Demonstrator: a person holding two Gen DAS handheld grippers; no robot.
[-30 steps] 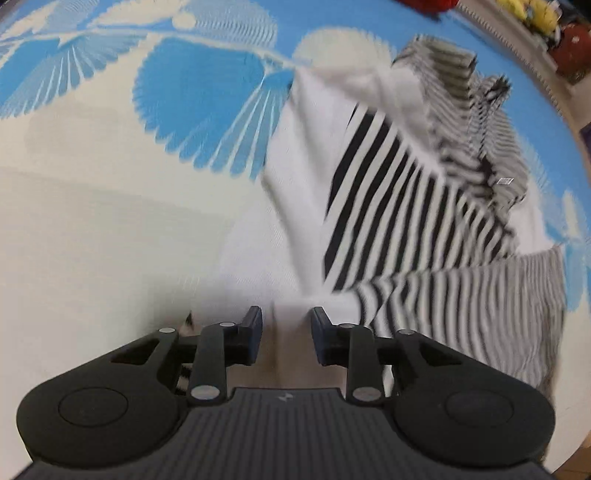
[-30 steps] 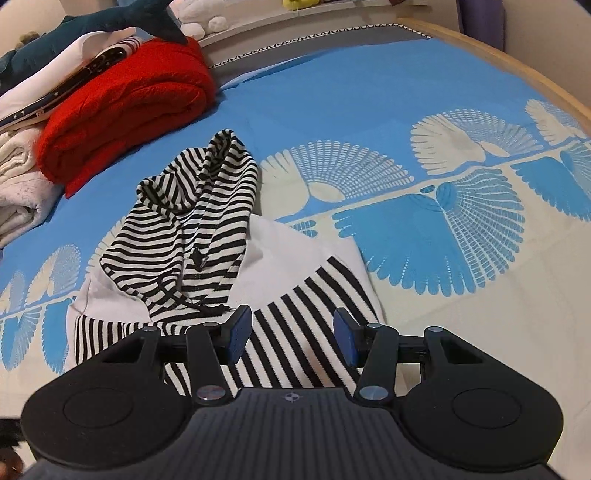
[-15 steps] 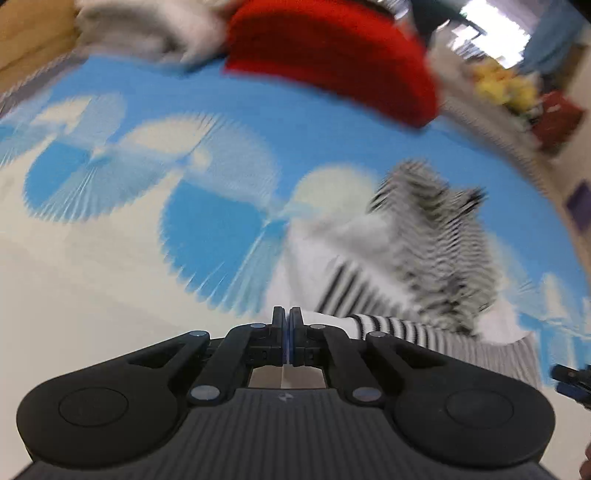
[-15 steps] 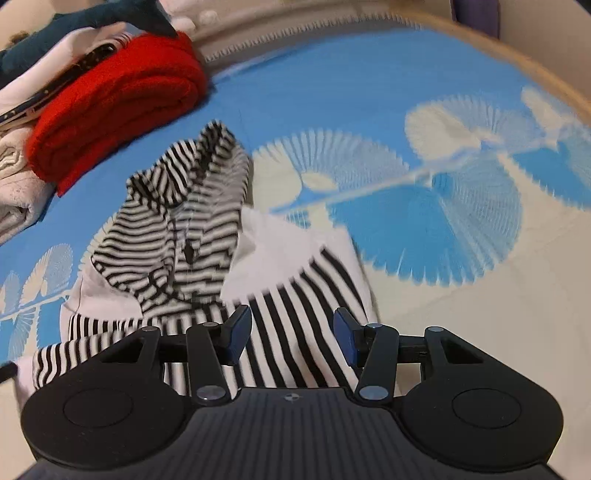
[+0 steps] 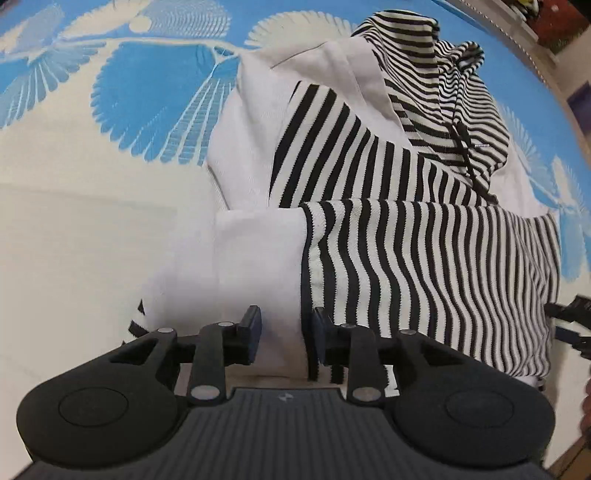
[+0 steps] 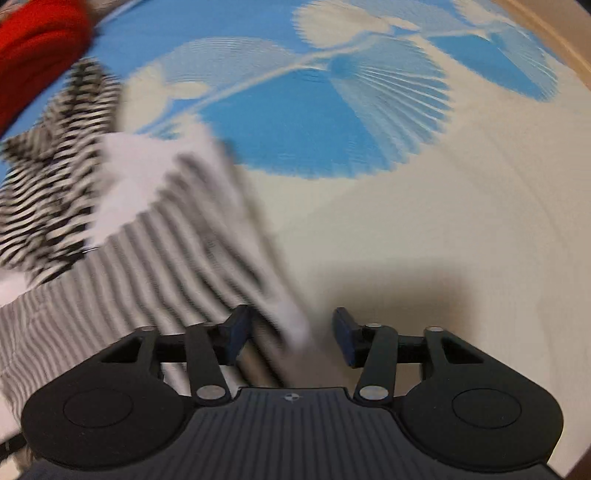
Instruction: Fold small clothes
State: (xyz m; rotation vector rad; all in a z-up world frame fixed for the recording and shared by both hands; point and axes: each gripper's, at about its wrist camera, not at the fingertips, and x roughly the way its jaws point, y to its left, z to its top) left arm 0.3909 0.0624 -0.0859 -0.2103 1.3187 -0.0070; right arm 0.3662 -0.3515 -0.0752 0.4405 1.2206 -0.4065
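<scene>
A black-and-white striped hoodie (image 5: 406,229) with white panels lies on the bed, its hood (image 5: 454,92) at the far right. One striped sleeve is folded across the body. My left gripper (image 5: 284,332) points down over the near white fold. Its jaws are opening, and white cloth lies between them without being pinched. In the blurred right wrist view, my right gripper (image 6: 291,332) is low over the hoodie (image 6: 155,240) at its right edge. Its jaws are also opening, with a white corner of cloth between them. The right gripper's tip (image 5: 569,321) shows at the left wrist view's right edge.
The bed cover (image 5: 110,229) is cream with blue fan patterns. A folded red knit (image 6: 33,48) lies at the far left beyond the hood. A wooden bed edge (image 6: 569,48) curves along the far right. Shelf clutter (image 5: 554,22) sits past the hood.
The left gripper swung away and shut half a second ago, then came back over the hoodie's white fold with jaws apart. The right gripper dropped toward the hoodie's right edge and its jaws widened.
</scene>
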